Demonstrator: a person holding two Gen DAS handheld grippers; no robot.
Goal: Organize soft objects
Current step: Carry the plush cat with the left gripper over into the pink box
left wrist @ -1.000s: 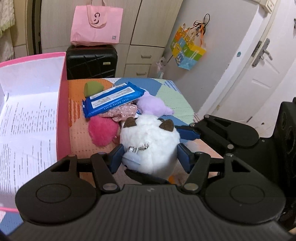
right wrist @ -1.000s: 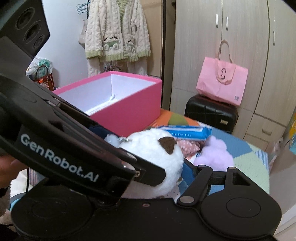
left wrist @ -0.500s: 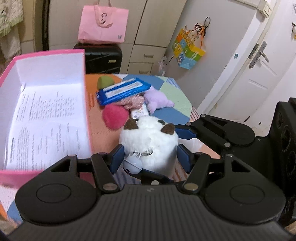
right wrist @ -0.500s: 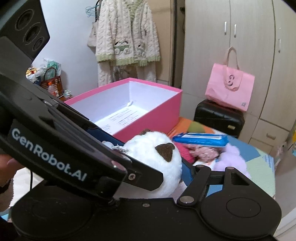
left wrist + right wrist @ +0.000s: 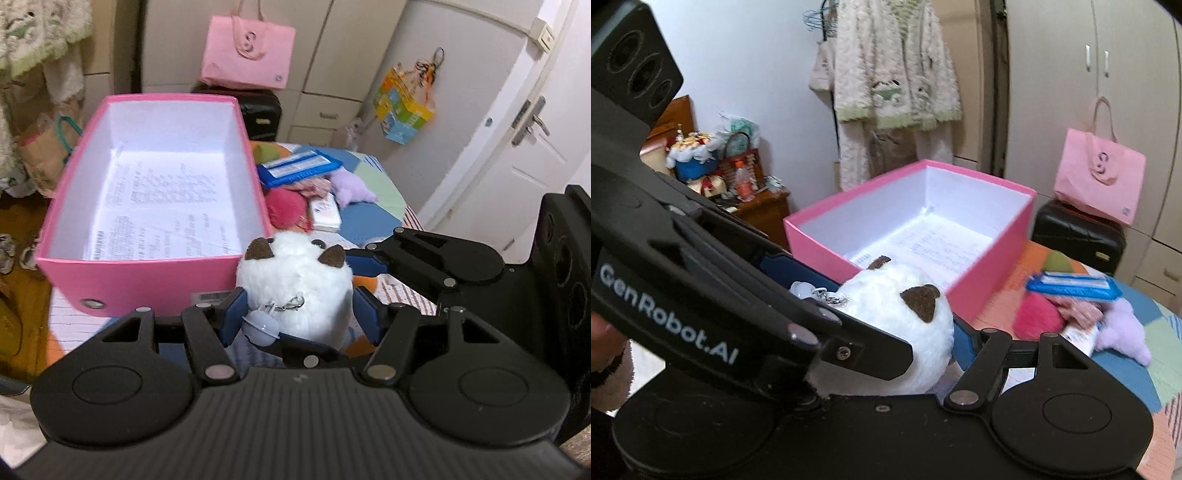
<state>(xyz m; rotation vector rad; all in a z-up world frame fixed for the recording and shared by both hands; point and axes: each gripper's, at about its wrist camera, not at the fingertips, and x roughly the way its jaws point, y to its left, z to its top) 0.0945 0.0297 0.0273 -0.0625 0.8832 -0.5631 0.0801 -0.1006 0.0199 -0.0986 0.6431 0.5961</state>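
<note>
"GenRobot.AI" reads in white on the left gripper as it crosses the right wrist view. We hold a white plush between both grippers, in the air just beside the near corner of the pink box; the left jaws are partly closed, their blue pads pressing its sides, and the right gripper grips it across the other way, one blue pad at its ear side. The plush stands upright, brown ears up, face turned away from the left camera, a clip and pale bell hanging at its back. A printed sheet lines the box, its text too small to read. On the table beyond lie a blue packet, a pink pompom and a lilac plush.
</note>
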